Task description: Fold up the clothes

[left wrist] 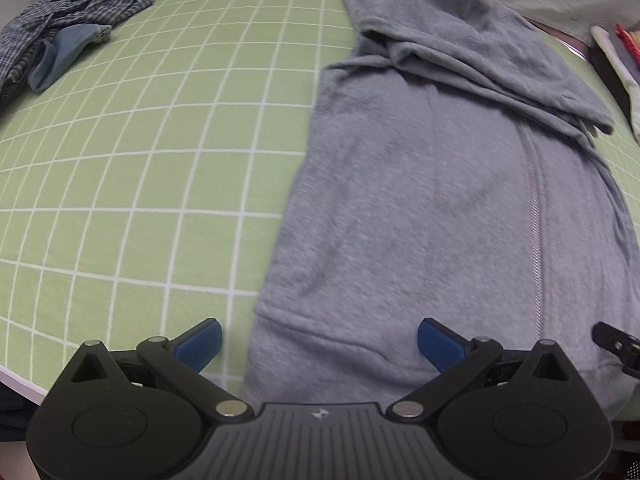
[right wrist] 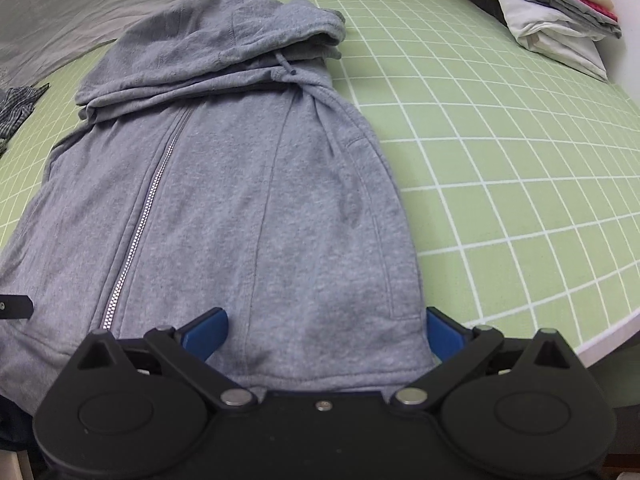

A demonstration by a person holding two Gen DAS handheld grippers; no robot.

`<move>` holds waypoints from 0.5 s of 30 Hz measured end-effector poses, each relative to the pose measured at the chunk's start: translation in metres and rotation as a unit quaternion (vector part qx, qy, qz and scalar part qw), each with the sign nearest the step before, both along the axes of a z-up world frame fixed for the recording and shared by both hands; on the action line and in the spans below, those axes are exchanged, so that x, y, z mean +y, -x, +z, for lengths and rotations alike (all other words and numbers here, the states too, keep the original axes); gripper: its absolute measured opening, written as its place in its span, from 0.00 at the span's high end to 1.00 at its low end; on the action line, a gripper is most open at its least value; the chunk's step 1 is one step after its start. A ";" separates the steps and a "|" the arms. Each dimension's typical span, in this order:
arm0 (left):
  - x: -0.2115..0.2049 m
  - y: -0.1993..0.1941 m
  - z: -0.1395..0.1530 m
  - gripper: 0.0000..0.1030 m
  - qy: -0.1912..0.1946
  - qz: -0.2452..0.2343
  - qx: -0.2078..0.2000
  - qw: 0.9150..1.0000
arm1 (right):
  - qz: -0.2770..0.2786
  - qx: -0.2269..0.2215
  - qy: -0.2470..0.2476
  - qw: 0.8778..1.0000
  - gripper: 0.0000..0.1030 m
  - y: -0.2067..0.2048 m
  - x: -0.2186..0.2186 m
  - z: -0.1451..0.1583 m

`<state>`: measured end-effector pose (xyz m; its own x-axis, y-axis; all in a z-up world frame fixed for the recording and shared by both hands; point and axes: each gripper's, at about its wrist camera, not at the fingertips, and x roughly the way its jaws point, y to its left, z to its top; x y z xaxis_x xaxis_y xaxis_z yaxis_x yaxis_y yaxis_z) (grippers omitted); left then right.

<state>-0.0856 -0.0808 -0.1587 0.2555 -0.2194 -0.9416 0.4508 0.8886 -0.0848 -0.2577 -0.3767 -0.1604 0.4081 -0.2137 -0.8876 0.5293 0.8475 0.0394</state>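
Observation:
A grey zip hoodie [left wrist: 432, 184] lies flat on the green grid mat [left wrist: 140, 168], sides folded inward, hood at the far end. My left gripper [left wrist: 320, 344] is open over the hoodie's near left corner, one blue pad over the mat, the other over the cloth. The same hoodie [right wrist: 240, 184] fills the right wrist view, its zipper running down the left half. My right gripper [right wrist: 326, 334] is open astride the near right corner of the hem, holding nothing. The right gripper's tip [left wrist: 614, 340] shows at the edge of the left wrist view.
A crumpled checked garment with a blue piece [left wrist: 68, 32] lies at the mat's far left. A stack of folded clothes [right wrist: 560, 12] sits at the far right on the green mat [right wrist: 500, 140]. The table's white edge [right wrist: 608, 340] runs near right.

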 end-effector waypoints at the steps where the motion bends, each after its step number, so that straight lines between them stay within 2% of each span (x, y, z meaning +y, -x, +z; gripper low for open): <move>1: 0.000 0.003 0.000 0.00 0.001 -0.005 0.001 1.000 | 0.001 0.002 0.000 1.000 0.00 0.000 0.001 0.000; 5: -0.002 0.010 0.004 0.02 0.035 -0.017 0.022 0.999 | 0.007 0.015 -0.006 1.000 0.00 -0.002 0.003 0.000; 6: -0.005 0.011 0.006 0.07 0.039 -0.018 0.021 0.999 | 0.010 0.019 -0.009 1.000 0.00 -0.004 0.003 0.001; 7: -0.006 0.011 0.008 0.19 0.036 -0.015 0.015 0.999 | 0.014 0.021 -0.014 1.000 0.03 -0.005 0.003 0.002; 8: -0.008 0.010 0.011 0.27 0.032 -0.012 0.010 0.999 | 0.018 0.018 -0.018 1.000 0.13 -0.006 0.002 0.005; 9: -0.008 0.008 0.013 0.42 0.031 -0.007 0.008 0.999 | 0.022 0.014 -0.021 0.999 0.21 -0.006 0.001 0.008; 10: -0.006 0.005 0.015 0.62 0.043 -0.001 0.016 0.999 | 0.030 0.006 -0.026 0.999 0.40 -0.007 -0.001 0.012; 11: -0.003 -0.002 0.017 0.74 0.064 0.014 0.034 0.997 | 0.040 -0.002 -0.040 0.998 0.61 -0.009 -0.003 0.015; 12: -0.001 -0.008 0.018 0.79 0.084 0.031 0.050 0.995 | 0.046 -0.010 -0.052 0.998 0.72 -0.012 -0.005 0.019; 13: 0.000 -0.014 0.020 0.81 0.103 0.047 0.065 0.991 | 0.052 -0.019 -0.064 0.996 0.85 -0.014 -0.008 0.022; 15: -0.004 -0.022 0.029 0.82 0.125 0.053 0.064 0.989 | 0.065 -0.039 -0.080 0.994 0.86 -0.020 -0.014 0.030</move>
<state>-0.0640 -0.0845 -0.1293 0.1711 -0.4281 -0.8874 0.3273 0.8742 -0.3586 -0.2375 -0.3910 -0.1301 0.4924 -0.0128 -0.8703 0.4050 0.8884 0.2161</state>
